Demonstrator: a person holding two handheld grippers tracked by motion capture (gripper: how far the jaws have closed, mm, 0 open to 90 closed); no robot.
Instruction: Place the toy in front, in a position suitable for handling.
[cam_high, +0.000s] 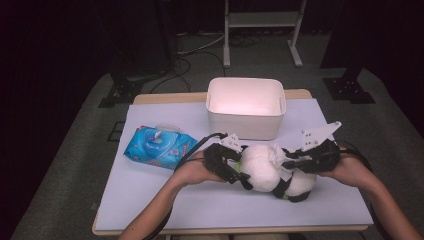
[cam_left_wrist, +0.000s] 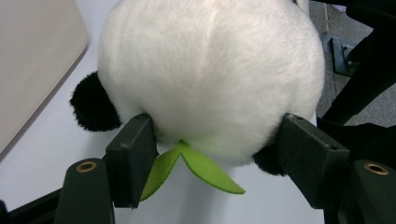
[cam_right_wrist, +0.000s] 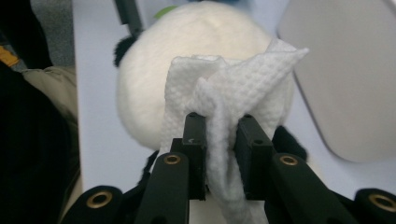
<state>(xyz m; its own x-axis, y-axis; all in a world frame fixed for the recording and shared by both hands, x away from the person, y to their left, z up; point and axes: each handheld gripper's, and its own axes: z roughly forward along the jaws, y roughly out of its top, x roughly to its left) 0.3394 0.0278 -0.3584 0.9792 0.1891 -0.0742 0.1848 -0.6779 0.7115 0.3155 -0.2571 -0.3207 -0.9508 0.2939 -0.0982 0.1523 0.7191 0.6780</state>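
Observation:
A white plush panda (cam_high: 260, 167) with black limbs lies on the white table (cam_high: 150, 200) between my two grippers. My left gripper (cam_left_wrist: 217, 154) is shut on it: both pads press into the fur of the panda (cam_left_wrist: 210, 74), just above a green felt leaf (cam_left_wrist: 196, 168). In the high view the left gripper (cam_high: 240, 175) sits at the toy's left side. My right gripper (cam_right_wrist: 222, 135) is shut on a crumpled white wet wipe (cam_right_wrist: 233, 88), which rests against the top of the panda (cam_right_wrist: 149, 84). From above, the right gripper (cam_high: 286, 164) and wipe (cam_high: 276, 152) lie on the toy's right half.
A white rectangular bin (cam_high: 245, 127) stands open just behind the toy, and its wall (cam_right_wrist: 345, 79) is close on the right in the right gripper view. A blue pack of wipes (cam_high: 159, 146) lies at the left of the table. Dark floor, cables and stands lie beyond.

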